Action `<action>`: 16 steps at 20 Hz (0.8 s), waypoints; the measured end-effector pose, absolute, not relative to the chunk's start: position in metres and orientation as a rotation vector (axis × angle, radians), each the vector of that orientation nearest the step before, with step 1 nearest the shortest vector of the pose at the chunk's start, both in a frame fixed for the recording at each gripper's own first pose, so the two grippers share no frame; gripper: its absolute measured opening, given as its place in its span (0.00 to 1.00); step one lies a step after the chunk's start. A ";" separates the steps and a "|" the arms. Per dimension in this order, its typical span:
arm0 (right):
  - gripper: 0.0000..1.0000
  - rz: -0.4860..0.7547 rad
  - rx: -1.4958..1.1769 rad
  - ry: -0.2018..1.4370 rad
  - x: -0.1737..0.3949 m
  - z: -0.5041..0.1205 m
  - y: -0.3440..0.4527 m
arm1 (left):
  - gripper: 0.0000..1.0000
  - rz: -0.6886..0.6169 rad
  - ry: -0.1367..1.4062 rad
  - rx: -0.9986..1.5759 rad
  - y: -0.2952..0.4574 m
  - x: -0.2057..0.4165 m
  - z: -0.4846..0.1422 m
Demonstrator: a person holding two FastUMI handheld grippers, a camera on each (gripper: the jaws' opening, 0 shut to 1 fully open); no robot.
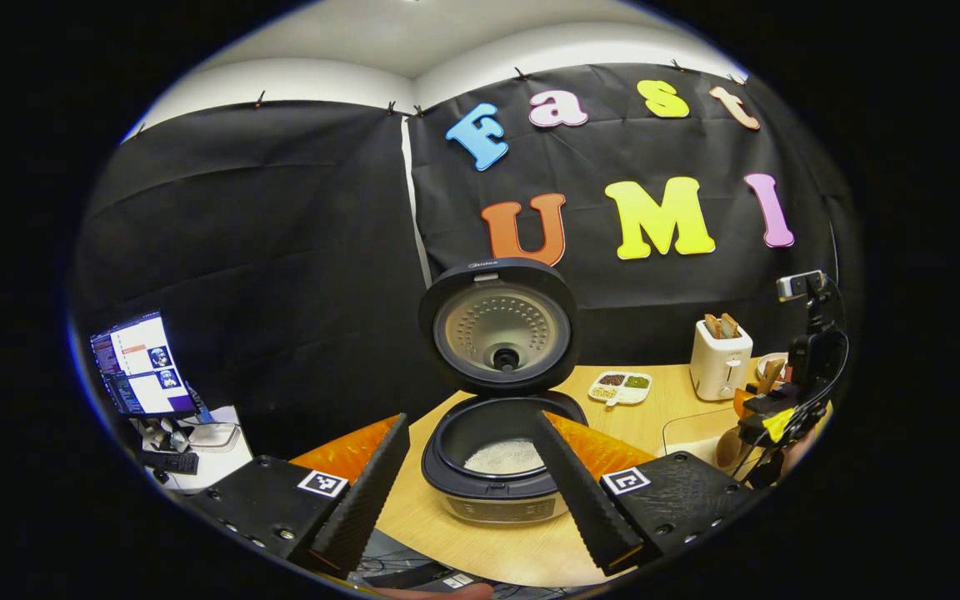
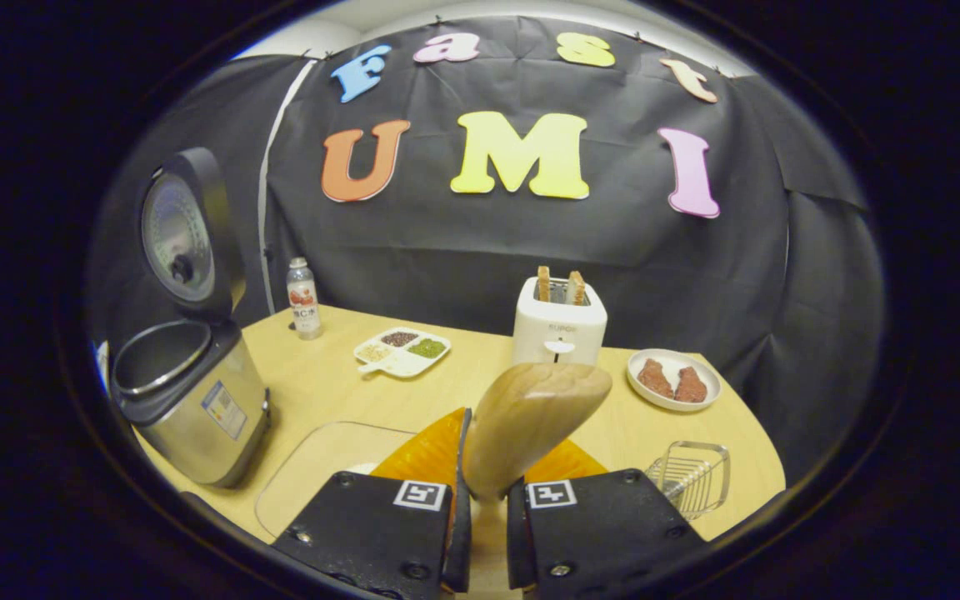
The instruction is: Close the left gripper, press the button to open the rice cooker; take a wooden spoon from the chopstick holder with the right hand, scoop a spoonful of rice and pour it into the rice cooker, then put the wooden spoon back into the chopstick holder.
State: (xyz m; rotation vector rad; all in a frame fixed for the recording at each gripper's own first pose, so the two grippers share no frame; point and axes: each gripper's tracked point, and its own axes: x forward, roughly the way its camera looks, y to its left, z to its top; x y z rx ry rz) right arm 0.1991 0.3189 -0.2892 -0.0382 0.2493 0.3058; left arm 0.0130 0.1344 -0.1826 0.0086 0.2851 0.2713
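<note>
Between right tool fingers, smooth rounded wooden spoon.

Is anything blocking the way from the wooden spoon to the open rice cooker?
Nothing visible blocks it. The right gripper holds the wooden spoon, the rice cooker stands off to its side with its lid up, and bare table lies between them.

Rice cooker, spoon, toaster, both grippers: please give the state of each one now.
Rice cooker: lid up, rice inside.
Wooden spoon: held, bowl end up.
Toaster: two slices sticking up.
Left gripper: jaws open, holding nothing.
Right gripper: jaws shut on the spoon handle.
</note>
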 end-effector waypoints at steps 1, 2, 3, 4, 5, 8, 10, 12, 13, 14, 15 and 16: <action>0.22 0.311 -0.046 0.241 0.199 -0.293 0.324 | 0.95 0.274 0.286 0.009 0.135 0.012 -0.183; 0.22 0.314 -0.049 0.235 0.197 -0.294 0.327 | 0.95 0.275 0.284 0.007 0.136 0.012 -0.185; 0.22 0.315 -0.052 0.225 0.198 -0.294 0.329 | 0.96 0.274 0.284 0.003 0.136 0.012 -0.185; 0.22 0.321 -0.042 0.232 0.197 -0.295 0.333 | 0.96 0.273 0.283 0.001 0.135 0.013 -0.185; 0.22 0.331 -0.018 0.244 0.196 -0.299 0.337 | 0.95 0.273 0.284 0.002 0.136 0.013 -0.185; 0.22 0.351 0.080 0.280 0.189 -0.304 0.344 | 0.96 0.270 0.287 0.006 0.138 0.013 -0.187; 0.22 0.363 0.134 0.302 0.186 -0.306 0.348 | 0.96 0.270 0.289 0.002 0.139 0.013 -0.189; 0.22 0.381 0.208 0.337 0.183 -0.311 0.352 | 0.95 0.273 0.297 -0.006 0.142 0.010 -0.192; 0.22 0.381 0.228 0.340 0.182 -0.310 0.353 | 0.95 0.274 0.299 -0.012 0.142 0.009 -0.194; 0.22 0.383 0.248 0.345 0.183 -0.309 0.355 | 0.96 0.275 0.302 -0.019 0.144 0.008 -0.195; 0.22 0.405 0.285 0.359 0.180 -0.310 0.363 | 0.96 0.277 0.301 -0.022 0.146 0.008 -0.194; 0.22 0.419 0.332 0.378 0.176 -0.310 0.368 | 0.95 0.279 0.302 -0.022 0.147 0.007 -0.195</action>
